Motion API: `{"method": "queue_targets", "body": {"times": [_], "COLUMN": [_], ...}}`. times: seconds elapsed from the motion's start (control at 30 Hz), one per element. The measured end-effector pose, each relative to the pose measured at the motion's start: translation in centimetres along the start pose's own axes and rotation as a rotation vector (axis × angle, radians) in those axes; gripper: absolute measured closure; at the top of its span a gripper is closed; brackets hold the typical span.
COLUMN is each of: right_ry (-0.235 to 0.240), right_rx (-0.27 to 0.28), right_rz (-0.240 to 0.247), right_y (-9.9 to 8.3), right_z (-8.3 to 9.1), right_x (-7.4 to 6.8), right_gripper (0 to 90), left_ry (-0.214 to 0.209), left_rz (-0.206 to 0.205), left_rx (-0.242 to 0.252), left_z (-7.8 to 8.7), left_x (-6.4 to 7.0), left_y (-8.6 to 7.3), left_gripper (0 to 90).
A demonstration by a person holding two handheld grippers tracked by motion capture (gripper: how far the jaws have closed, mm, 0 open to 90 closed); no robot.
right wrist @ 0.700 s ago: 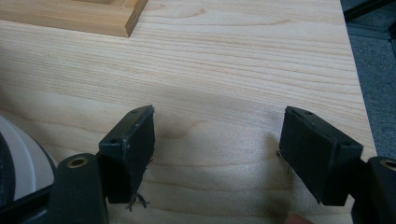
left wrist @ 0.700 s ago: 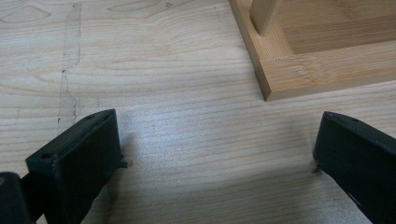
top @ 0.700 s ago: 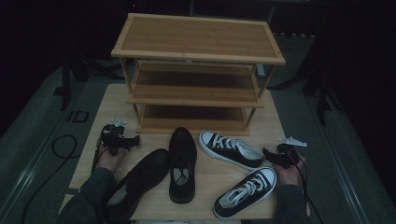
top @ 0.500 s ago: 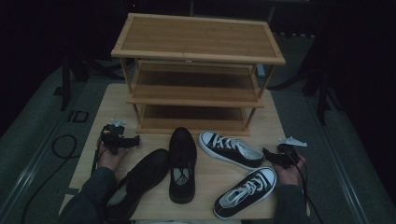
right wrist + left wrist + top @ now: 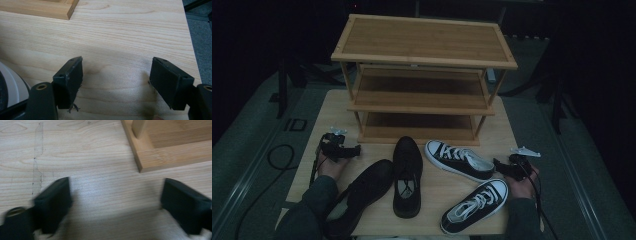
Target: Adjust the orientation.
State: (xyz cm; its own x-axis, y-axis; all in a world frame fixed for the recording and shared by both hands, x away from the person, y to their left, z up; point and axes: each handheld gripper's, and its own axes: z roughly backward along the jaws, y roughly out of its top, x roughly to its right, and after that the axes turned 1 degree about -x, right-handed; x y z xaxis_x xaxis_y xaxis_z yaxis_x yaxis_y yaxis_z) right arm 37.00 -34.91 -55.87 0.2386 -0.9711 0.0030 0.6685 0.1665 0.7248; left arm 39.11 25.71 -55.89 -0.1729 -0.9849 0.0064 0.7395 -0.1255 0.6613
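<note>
A three-tier wooden shoe rack (image 5: 424, 75) stands at the back of the table (image 5: 317, 130). In front of it lie two black leather shoes (image 5: 407, 175) (image 5: 357, 200) and two black-and-white sneakers (image 5: 459, 159) (image 5: 474, 206). My left gripper (image 5: 354, 150) rests low on the table left of the rack's front corner (image 5: 150, 160), open, with bare wood between its jaws. Near the table's right edge my right gripper (image 5: 497, 166) is open too, nothing between its jaws, just right of the sneakers; a white sneaker sole (image 5: 10, 82) shows at the left in the right gripper view.
The table's right edge (image 5: 192, 47) runs close to the right gripper, with grey floor beyond. A black cable (image 5: 277, 155) loops on the floor at the left. Dark stands surround the table at the back.
Both grippers stay almost still; the left one has shifted very slightly.
</note>
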Motion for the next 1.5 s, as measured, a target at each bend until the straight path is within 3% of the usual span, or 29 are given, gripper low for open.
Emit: {"method": "queue_targets", "body": {"times": [0.2,0.4,0.67,0.9,1.07,1.5], "right_ry": [0.000,0.000,0.000,0.000,0.000,0.000], "right_rx": [0.000,0.000,0.000,0.000,0.000,0.000], "right_rz": [0.000,0.000,0.000,0.000,0.000,0.000], "right_y": [0.0,0.0,0.0,0.0,0.0,0.0], "right_z": [0.0,0.0,0.0,0.0,0.0,0.0], "right_x": [0.0,0.0,0.0,0.0,0.0,0.0], "right_gripper": [26.5,26.5,26.5,26.5,26.5,26.5], "left_ry": [-0.008,-0.020,-0.028,-0.035,-0.038,-0.133], "left_rz": [-0.007,-0.019,-0.025,-0.042,-0.035,-0.057], "left_rx": [-0.008,-0.025,-0.032,-0.084,-0.095,-0.060], "left_z": [0.5,0.6,0.6,0.8,1.0,3.3], "left_x": [0.1,-0.3,-0.5,-0.6,-0.6,-0.5], "left_y": [0.1,0.3,0.4,0.9,0.9,1.6], "left_gripper": [35.8,45.6,48.1,50.5,53.6,50.8]}}
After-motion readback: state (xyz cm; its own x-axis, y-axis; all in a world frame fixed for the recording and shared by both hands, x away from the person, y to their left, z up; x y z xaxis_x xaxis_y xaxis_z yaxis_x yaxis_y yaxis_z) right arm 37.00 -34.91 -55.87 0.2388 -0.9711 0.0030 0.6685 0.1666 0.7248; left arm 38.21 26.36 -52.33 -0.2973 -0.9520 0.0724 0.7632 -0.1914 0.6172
